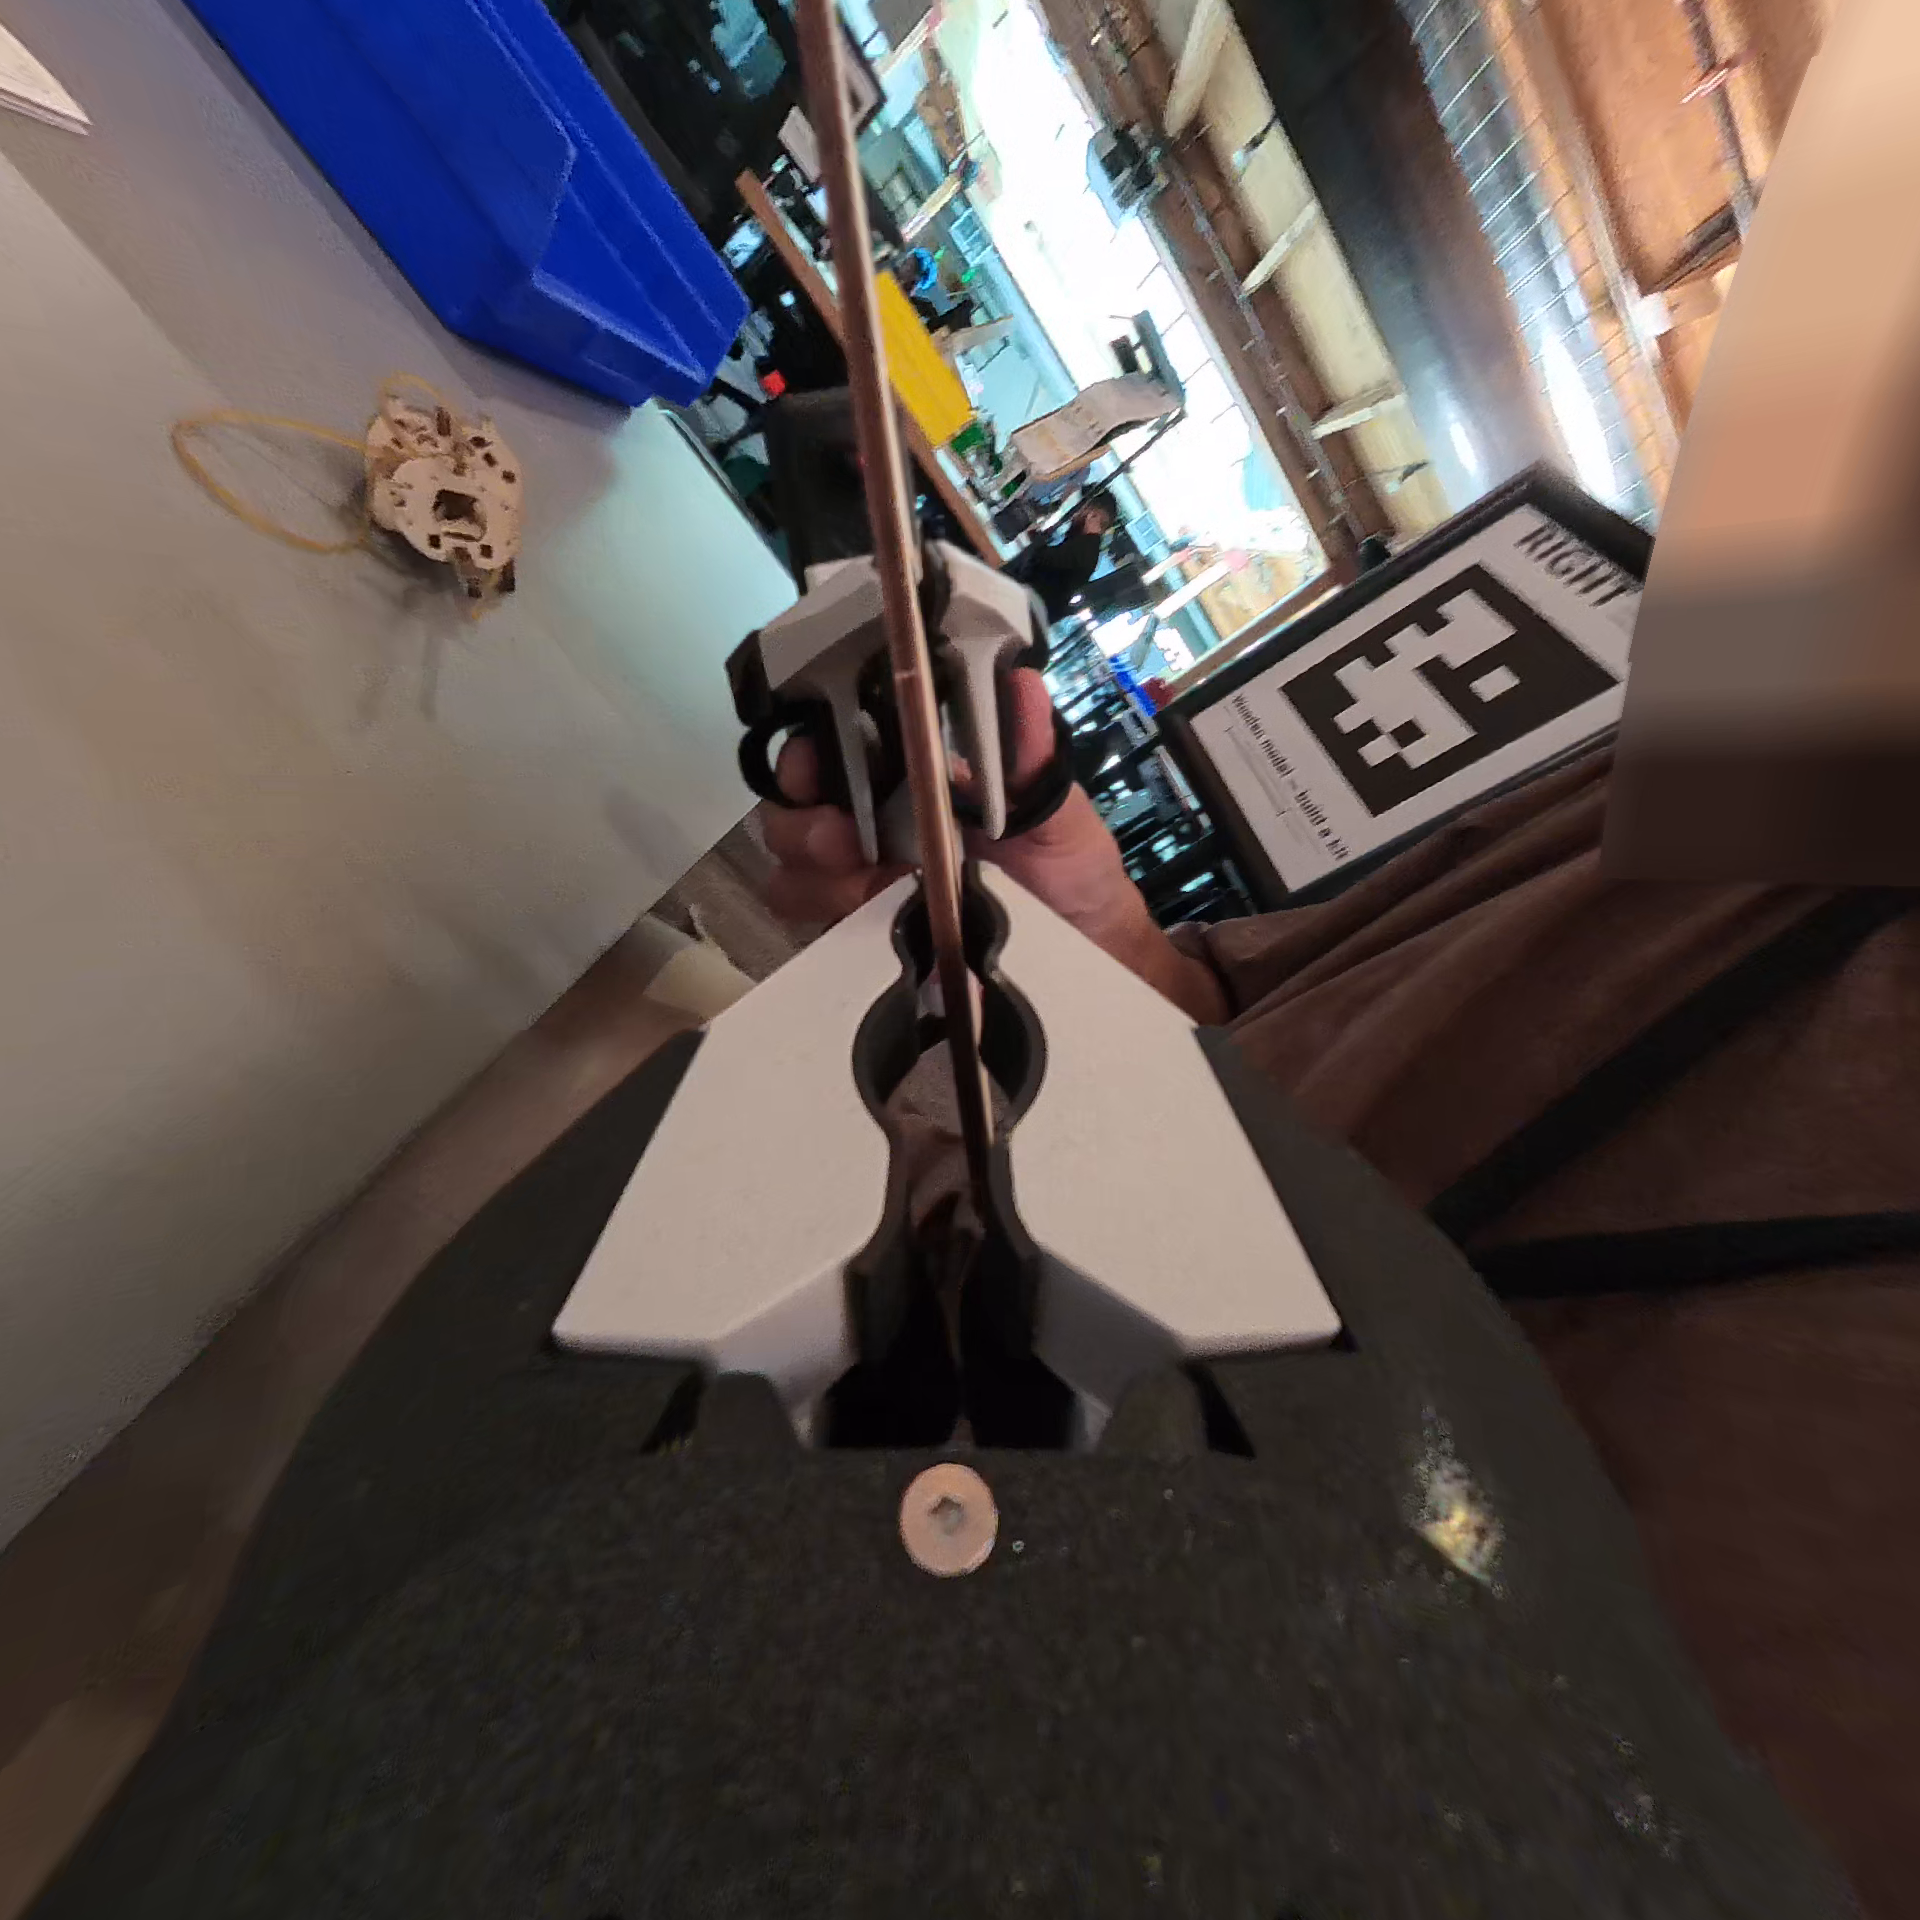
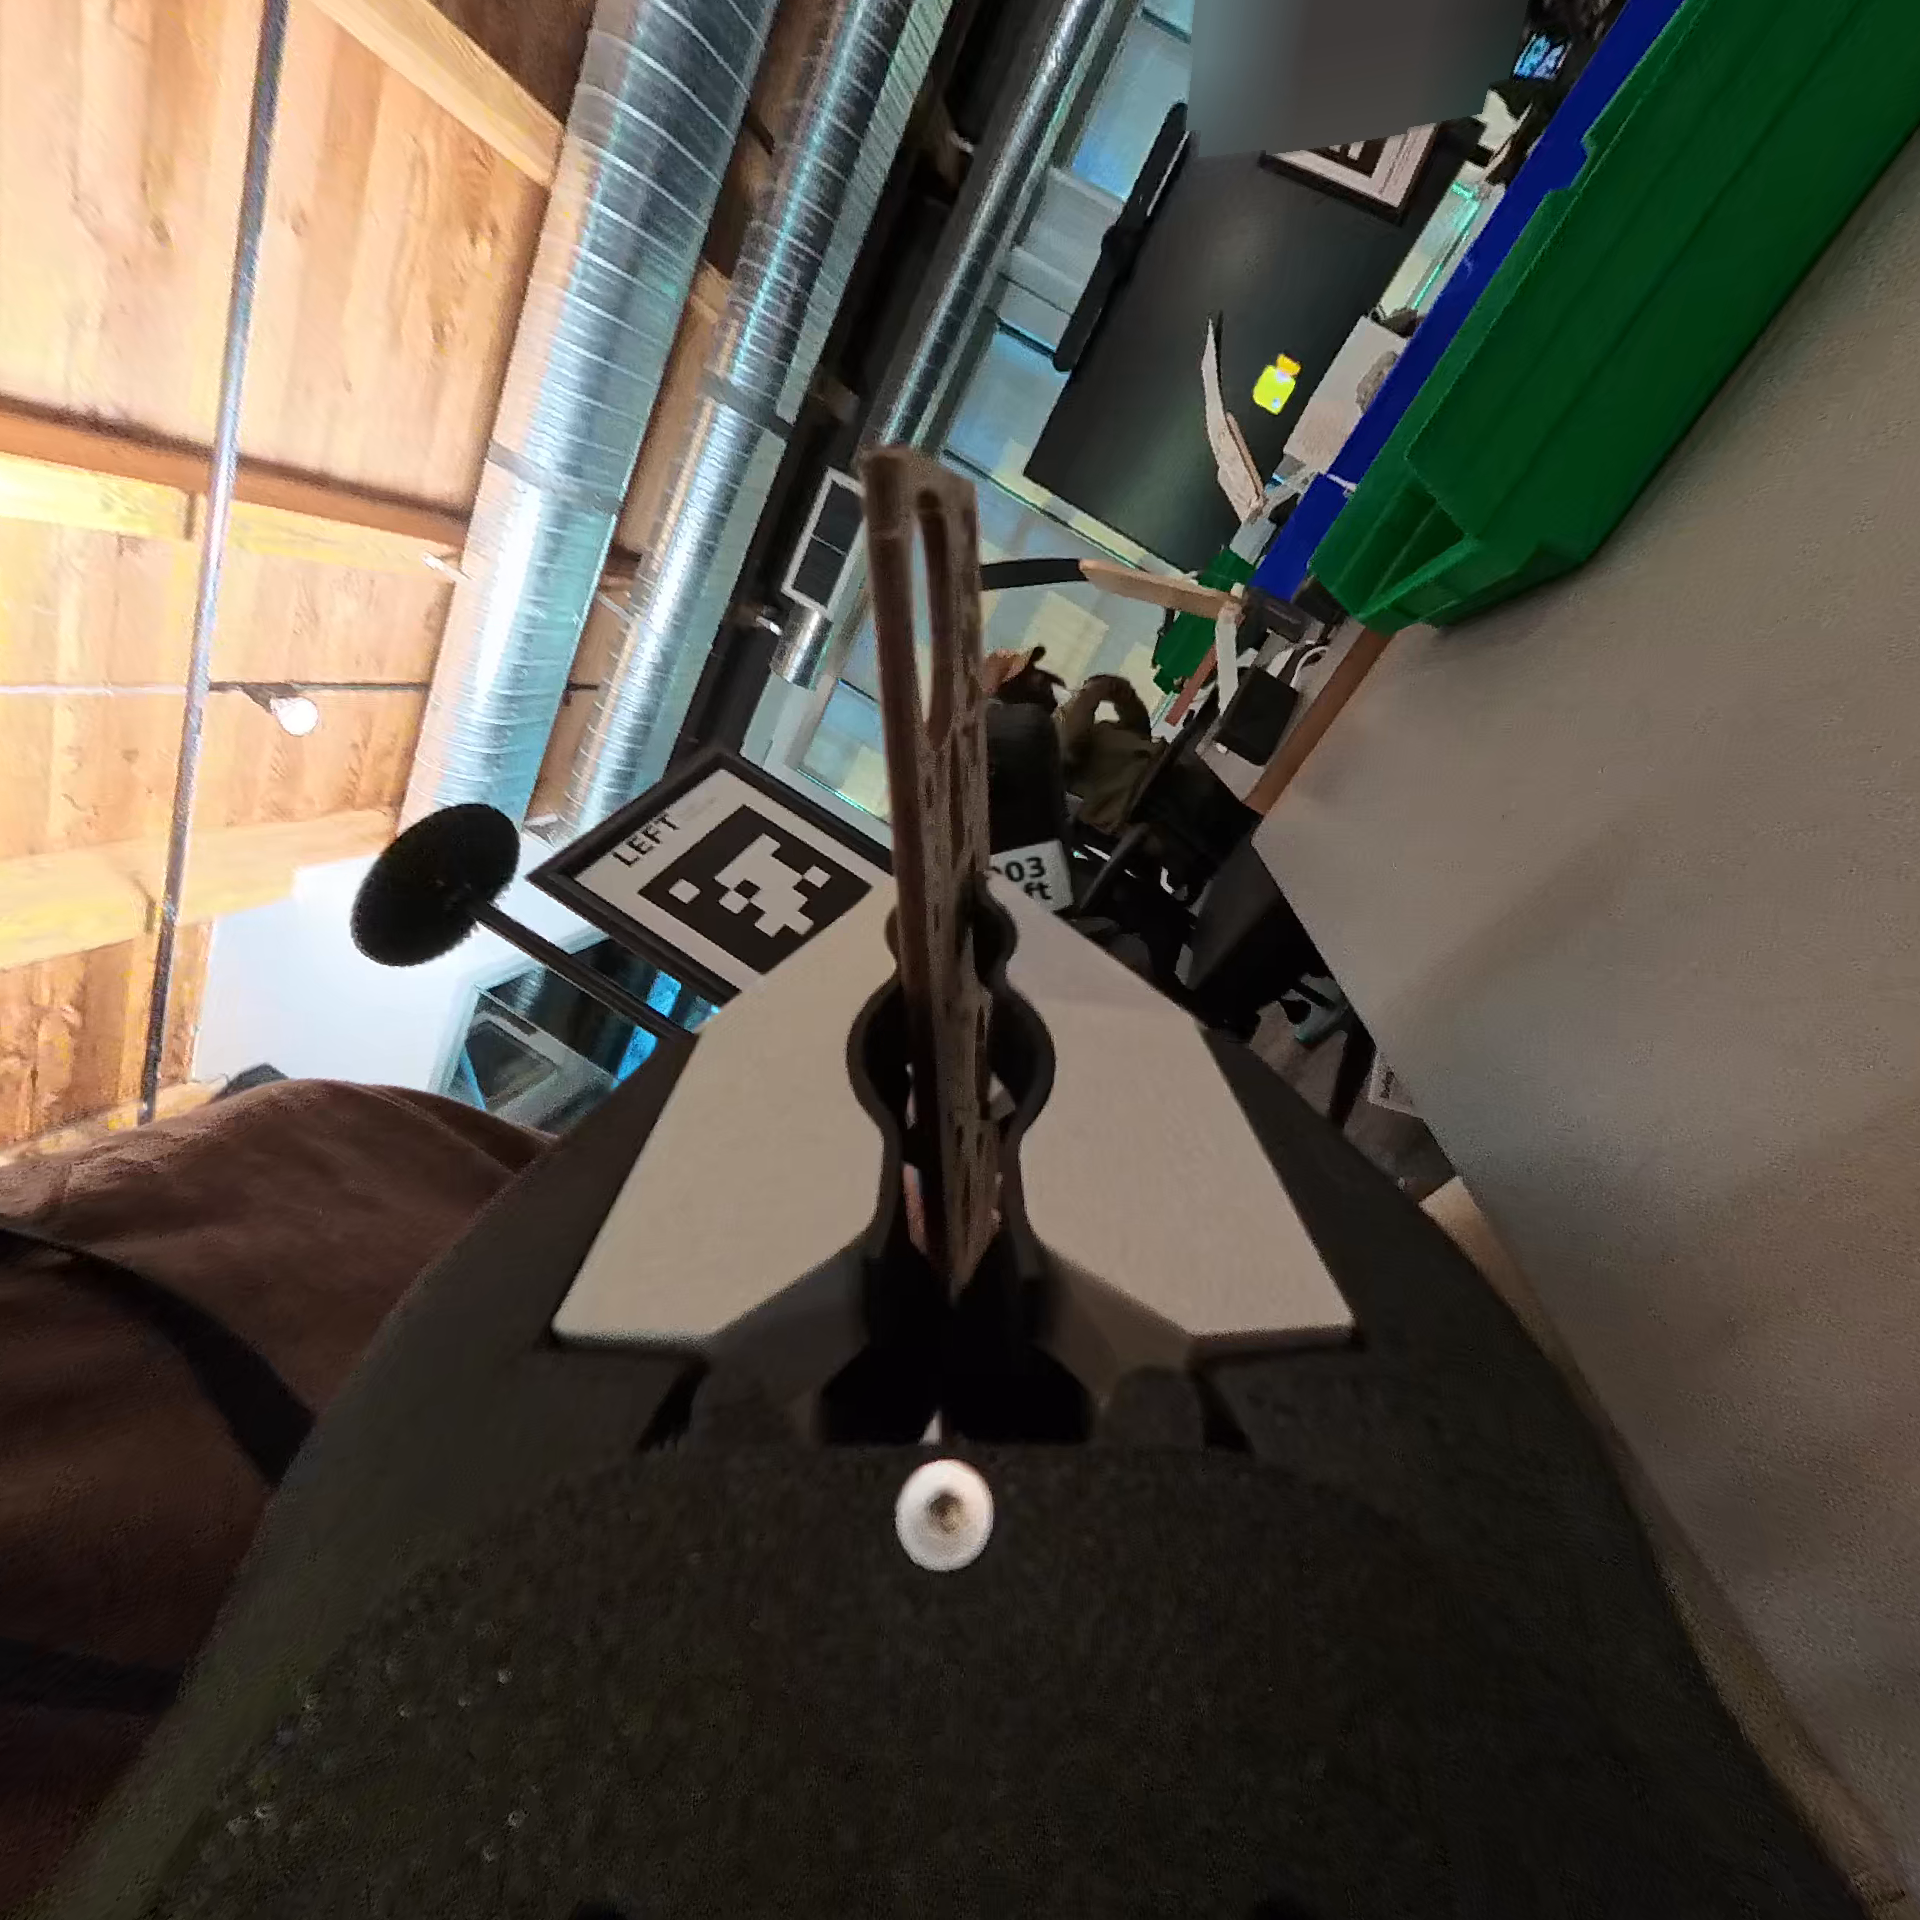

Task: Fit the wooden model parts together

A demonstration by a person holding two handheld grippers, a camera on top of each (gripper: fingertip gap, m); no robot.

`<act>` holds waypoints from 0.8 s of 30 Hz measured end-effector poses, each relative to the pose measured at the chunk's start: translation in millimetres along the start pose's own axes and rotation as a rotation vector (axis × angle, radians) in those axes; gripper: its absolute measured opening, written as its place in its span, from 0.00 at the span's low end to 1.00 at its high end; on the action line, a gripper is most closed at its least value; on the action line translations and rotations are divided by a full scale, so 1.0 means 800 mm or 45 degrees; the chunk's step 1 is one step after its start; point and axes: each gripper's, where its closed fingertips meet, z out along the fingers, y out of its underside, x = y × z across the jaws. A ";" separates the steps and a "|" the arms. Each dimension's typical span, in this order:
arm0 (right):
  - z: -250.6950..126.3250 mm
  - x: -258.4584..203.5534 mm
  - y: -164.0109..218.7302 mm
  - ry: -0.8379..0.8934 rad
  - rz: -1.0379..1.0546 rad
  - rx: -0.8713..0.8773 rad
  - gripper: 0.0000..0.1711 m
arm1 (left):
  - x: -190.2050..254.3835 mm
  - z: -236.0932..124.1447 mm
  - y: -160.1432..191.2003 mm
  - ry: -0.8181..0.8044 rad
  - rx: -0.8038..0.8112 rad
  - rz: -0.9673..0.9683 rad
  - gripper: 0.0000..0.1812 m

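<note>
In the left wrist view my left gripper is shut on a thin wooden sheet, seen edge-on and running up out of frame. The right gripper, held by a hand, sits farther along that sheet with a finger on each side. In the right wrist view my right gripper is shut on a brown wooden sheet with cut-outs, held upright in the air. I cannot tell if both views show the same sheet. A partly built pale wooden model lies on the table with a rubber band beside it.
A blue bin stands on the grey table behind the model. A green bin stands on the table in the right wrist view. Framed tag boards and a brown sleeve are close by.
</note>
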 end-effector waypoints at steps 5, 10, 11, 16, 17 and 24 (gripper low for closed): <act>-0.005 0.009 -0.006 0.020 0.043 0.013 0.05 | -0.019 0.003 -0.001 -0.034 -0.018 -0.017 0.01; -0.012 0.032 -0.008 0.196 -0.085 -0.027 0.08 | -0.037 0.007 -0.004 -0.134 0.017 -0.046 0.01; -0.012 0.035 -0.007 0.224 -0.116 -0.044 0.07 | -0.038 0.007 -0.006 -0.140 0.032 -0.051 0.01; -0.008 0.041 0.002 0.278 -0.154 -0.077 0.07 | -0.037 0.004 -0.003 -0.181 0.043 -0.058 0.01; -0.006 0.042 0.005 0.292 -0.158 -0.087 0.07 | -0.038 0.004 -0.001 -0.196 0.036 -0.053 0.01; -0.002 0.034 0.015 0.279 -0.148 -0.112 0.02 | -0.036 0.003 0.010 -0.214 -0.011 -0.051 0.03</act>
